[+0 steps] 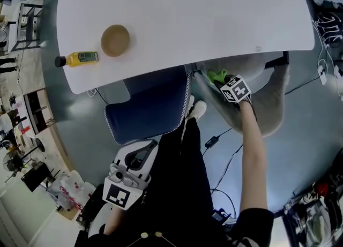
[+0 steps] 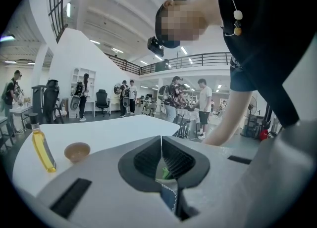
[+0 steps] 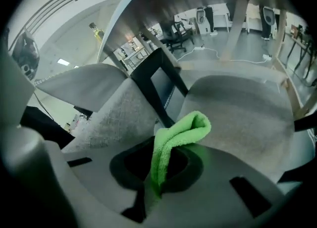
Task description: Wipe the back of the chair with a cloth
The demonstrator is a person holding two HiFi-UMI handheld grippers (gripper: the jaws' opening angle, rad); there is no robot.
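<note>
Reaching the green cloth [image 3: 174, 138] in toward the grey chair [image 3: 237, 108], below the counter [image 1: 187, 15] edge.
Right gripper [image 3: 158, 165] has its jaws clenched on the cloth, a fold poking out just ahead of them, chair fabric close beyond. Left gripper [image 2: 161, 158] jaws are pressed together, empty. My worry: only a narrow fold looks pinched, so dragging over rough upholstery could tug it free.

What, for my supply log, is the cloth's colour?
The cloth is bright green, clearest in the right gripper view.

A wooden bowl [image 1: 115, 40] and a yellow bottle [image 1: 77, 58] are resting on the white surface [image 1: 214, 15], well left of the right hand-held gripper [image 1: 224, 81].
</note>
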